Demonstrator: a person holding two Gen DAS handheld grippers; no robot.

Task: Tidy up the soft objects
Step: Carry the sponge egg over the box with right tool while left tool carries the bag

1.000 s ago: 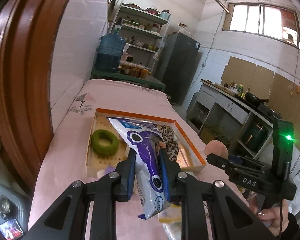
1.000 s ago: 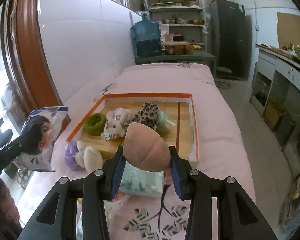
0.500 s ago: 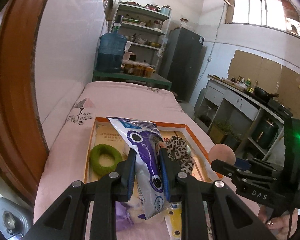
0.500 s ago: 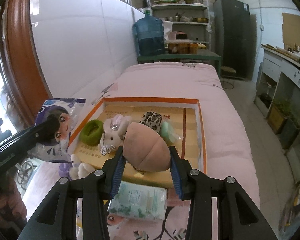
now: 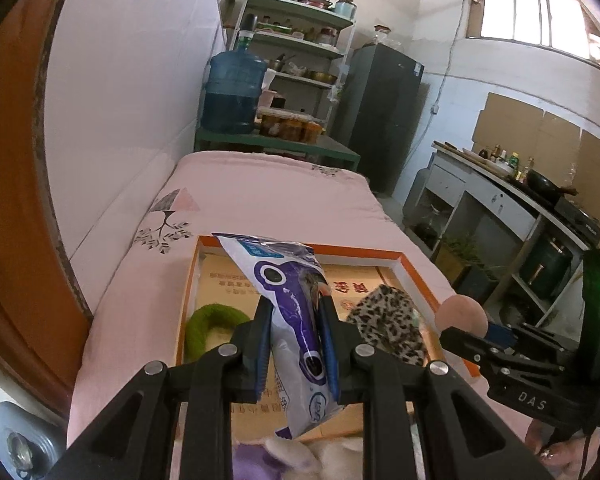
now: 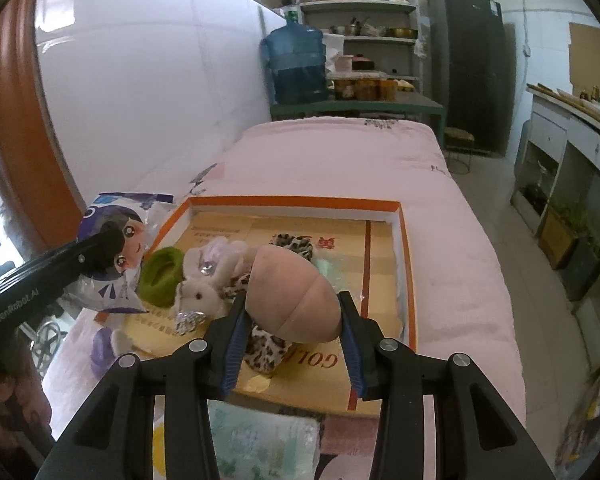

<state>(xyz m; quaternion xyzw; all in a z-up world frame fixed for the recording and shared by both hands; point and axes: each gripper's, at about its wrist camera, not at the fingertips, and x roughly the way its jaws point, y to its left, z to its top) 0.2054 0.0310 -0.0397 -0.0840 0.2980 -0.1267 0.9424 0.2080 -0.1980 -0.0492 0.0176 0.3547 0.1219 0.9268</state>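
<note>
I'm carrying both loads forward over the orange tray (image 6: 404,240) now, nearer than a second ago: left gripper (image 5: 294,344) clamping the purple packet (image 5: 288,300), right gripper (image 6: 292,336) clamping the peach plush (image 6: 292,292). Drop-off is coming.

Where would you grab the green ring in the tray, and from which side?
Take the green ring by its near arc, one finger in the hole and one outside, coming from above. It lies flat in the tray, so the hole is open upward; the white plush rabbit crowds its right side.
</note>
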